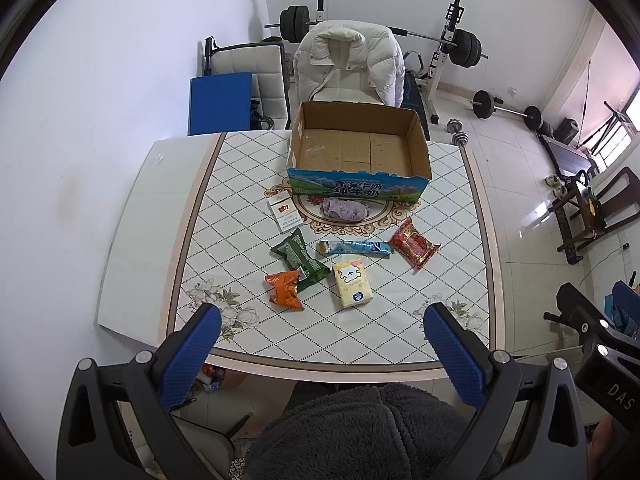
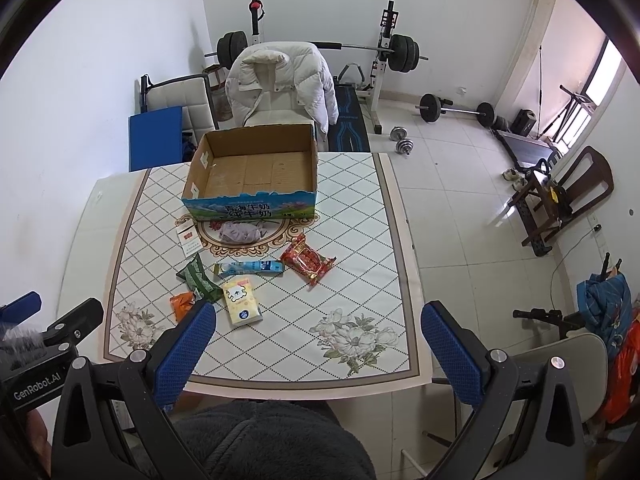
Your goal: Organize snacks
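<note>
An empty cardboard box (image 1: 356,148) (image 2: 256,172) stands at the table's far side. In front of it lie an orange packet (image 1: 284,290) (image 2: 182,304), a green packet (image 1: 298,258) (image 2: 200,278), a blue stick pack (image 1: 354,247) (image 2: 250,268), a red packet (image 1: 414,245) (image 2: 308,261) and a yellow tissue pack (image 1: 352,280) (image 2: 241,300). My left gripper (image 1: 322,322) hovers open above the near table edge, nothing between its fingers. My right gripper (image 2: 318,320) is open too, high over the near edge.
A white-and-red cigarette pack (image 1: 285,214) (image 2: 189,240) and a crumpled purple cloth (image 1: 346,209) (image 2: 242,232) lie near the box. A chair with a white jacket (image 1: 348,64) stands behind the table (image 1: 460,240). Weights and a barbell rack fill the room beyond.
</note>
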Motion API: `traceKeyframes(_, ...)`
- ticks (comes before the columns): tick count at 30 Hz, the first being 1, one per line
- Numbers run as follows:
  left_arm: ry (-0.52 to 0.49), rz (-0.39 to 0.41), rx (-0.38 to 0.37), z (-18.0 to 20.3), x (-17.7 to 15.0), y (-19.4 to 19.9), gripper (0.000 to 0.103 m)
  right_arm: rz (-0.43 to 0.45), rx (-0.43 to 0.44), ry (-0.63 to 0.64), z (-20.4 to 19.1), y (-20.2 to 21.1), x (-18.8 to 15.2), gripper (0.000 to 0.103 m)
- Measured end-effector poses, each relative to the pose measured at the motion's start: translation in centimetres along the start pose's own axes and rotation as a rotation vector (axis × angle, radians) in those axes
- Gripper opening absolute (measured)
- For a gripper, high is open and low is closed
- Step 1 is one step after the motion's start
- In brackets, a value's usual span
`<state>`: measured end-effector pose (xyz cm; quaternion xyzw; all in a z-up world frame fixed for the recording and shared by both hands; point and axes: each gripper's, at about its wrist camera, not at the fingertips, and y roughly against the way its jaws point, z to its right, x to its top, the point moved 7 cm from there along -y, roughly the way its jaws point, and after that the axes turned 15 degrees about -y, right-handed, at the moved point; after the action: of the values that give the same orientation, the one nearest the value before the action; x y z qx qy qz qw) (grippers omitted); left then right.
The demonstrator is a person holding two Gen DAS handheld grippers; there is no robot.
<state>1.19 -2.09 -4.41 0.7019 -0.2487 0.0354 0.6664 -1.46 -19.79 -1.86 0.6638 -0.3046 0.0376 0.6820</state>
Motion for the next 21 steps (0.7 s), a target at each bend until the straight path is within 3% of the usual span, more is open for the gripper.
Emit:
traceKeyframes(14, 0.006, -0.006, -0.006, -0.1, -0.1, -0.4, 0.103, -0.032, 0.014, -0.003, -0.4, -1.5, -0.2, 0.103)
traceKeyframes(18, 0.059, -0.010, 0.002, -2.3, 0.4, -2.8, 0.103, -0.070, 0.022, -0.016, -0.7, -4.5, 0.1, 0.103)
traceKeyframes(21, 0.147, -0.074, -0.007, -5.5, 0.2, -6.8, 0.103, -0.126, 0.025, -0.002, -1.8, -8.9, 0.0, 0.103)
